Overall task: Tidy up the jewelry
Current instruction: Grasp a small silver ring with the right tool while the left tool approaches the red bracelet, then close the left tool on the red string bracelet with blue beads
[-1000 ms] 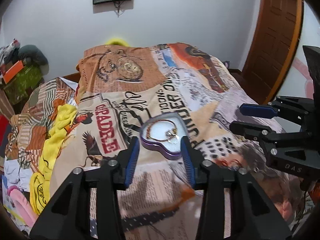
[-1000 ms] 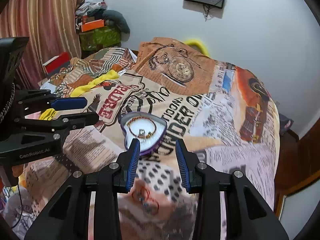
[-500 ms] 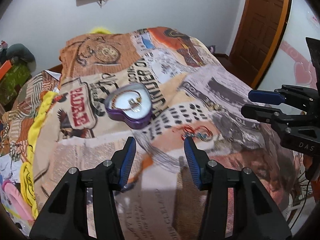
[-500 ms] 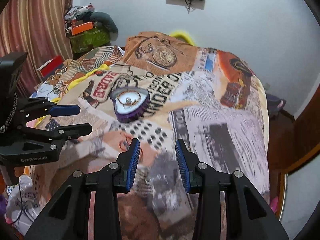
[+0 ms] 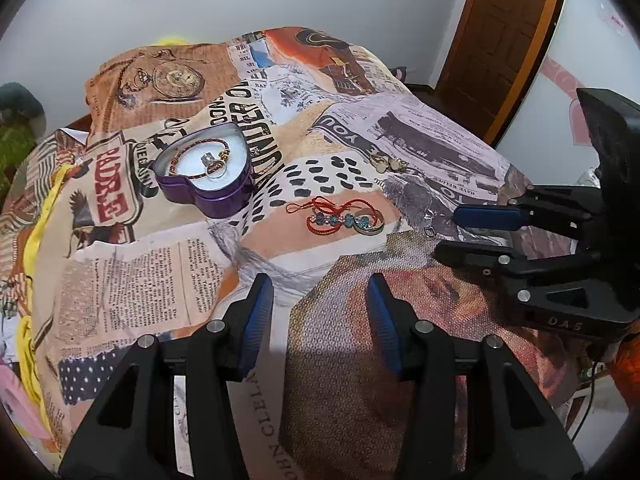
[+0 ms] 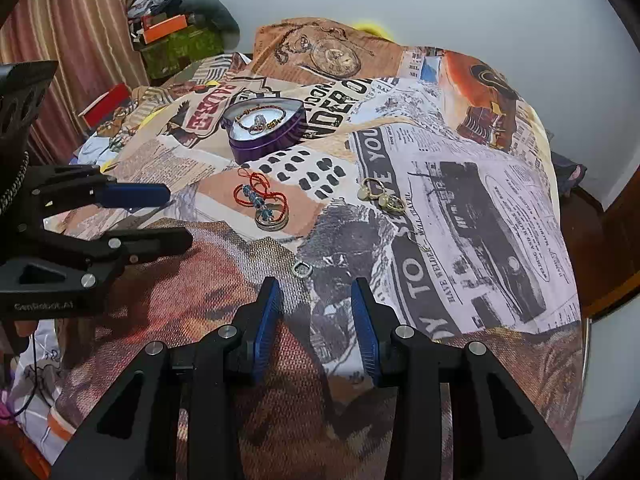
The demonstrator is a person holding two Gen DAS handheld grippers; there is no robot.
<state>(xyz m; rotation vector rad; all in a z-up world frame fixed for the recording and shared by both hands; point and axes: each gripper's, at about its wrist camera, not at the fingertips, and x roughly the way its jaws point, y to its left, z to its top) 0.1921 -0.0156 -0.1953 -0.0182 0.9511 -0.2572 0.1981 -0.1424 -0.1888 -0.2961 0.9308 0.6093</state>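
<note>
A purple heart-shaped tin [image 5: 208, 168] stands open on the printed bedspread, also in the right wrist view [image 6: 266, 128], with a beaded bracelet and a ring inside. A red-cord bracelet with blue stones [image 5: 342, 218] [image 6: 262, 202] lies in front of it. Gold earrings [image 5: 387, 165] [image 6: 382, 197] lie to its right, and a small silver ring [image 6: 302, 269] lies nearer. My left gripper [image 5: 320, 320] is open and empty, short of the red bracelet. My right gripper [image 6: 316, 320] is open and empty, just short of the silver ring.
The bedspread [image 5: 400, 128] covers a bed that drops off on the right toward a wooden door [image 5: 504, 40]. Yellow cloth [image 5: 36, 208] lies at the left edge. Clutter and boxes [image 6: 176, 36] sit by the curtain at the far left.
Both grippers have pulled back from the heart tin toward the near end of the bed. The tin now lies farther away, and the loose jewelry has come into view.
</note>
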